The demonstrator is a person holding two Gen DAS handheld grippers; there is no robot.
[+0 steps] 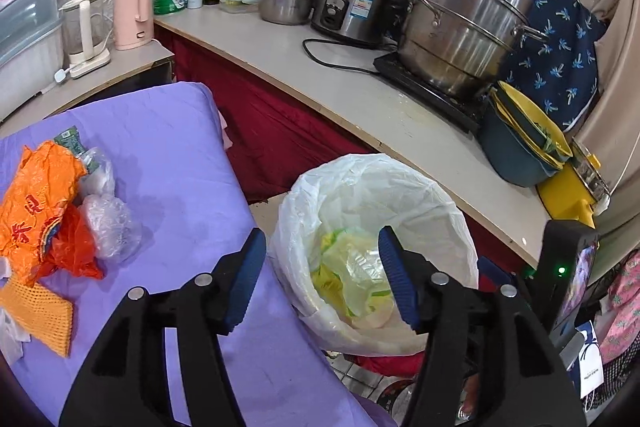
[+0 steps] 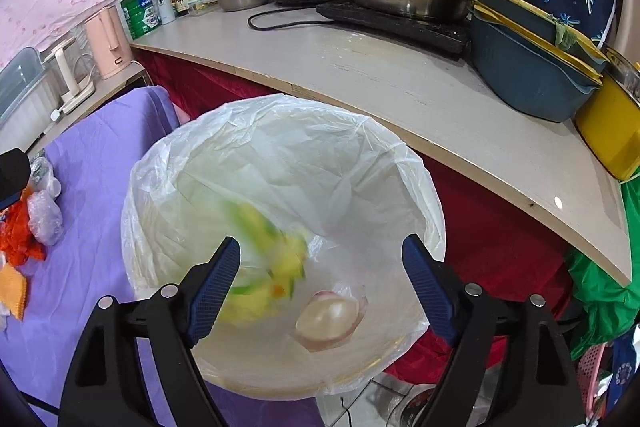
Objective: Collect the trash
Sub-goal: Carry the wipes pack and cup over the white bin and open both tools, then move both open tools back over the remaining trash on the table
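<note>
A bin lined with a white plastic bag (image 1: 308,195) (image 2: 280,139) stands beside a purple-covered table (image 1: 172,155) (image 2: 96,155). Inside it lie a yellow-green wrapper (image 1: 340,267), blurred in the right wrist view (image 2: 264,267), and a pale pinkish piece of trash (image 2: 328,315). My left gripper (image 1: 320,279) is open over the bin's near rim, nothing between its fingers. My right gripper (image 2: 320,287) is open above the bin's mouth, also empty. On the table sit an orange wrapper (image 1: 36,203), a red-orange bag (image 1: 74,247), clear plastic wads (image 1: 110,223) (image 2: 44,215) and orange mesh (image 1: 40,315).
A wooden counter (image 1: 320,83) (image 2: 400,83) runs behind the bin with a steel steamer pot (image 1: 464,23), rice cooker (image 1: 352,7), small pot, bottles and blue-and-yellow basins (image 1: 524,143) (image 2: 528,67). A pink kettle (image 1: 132,11) and glass kettle stand on a side shelf. Red cloth hangs below the counter.
</note>
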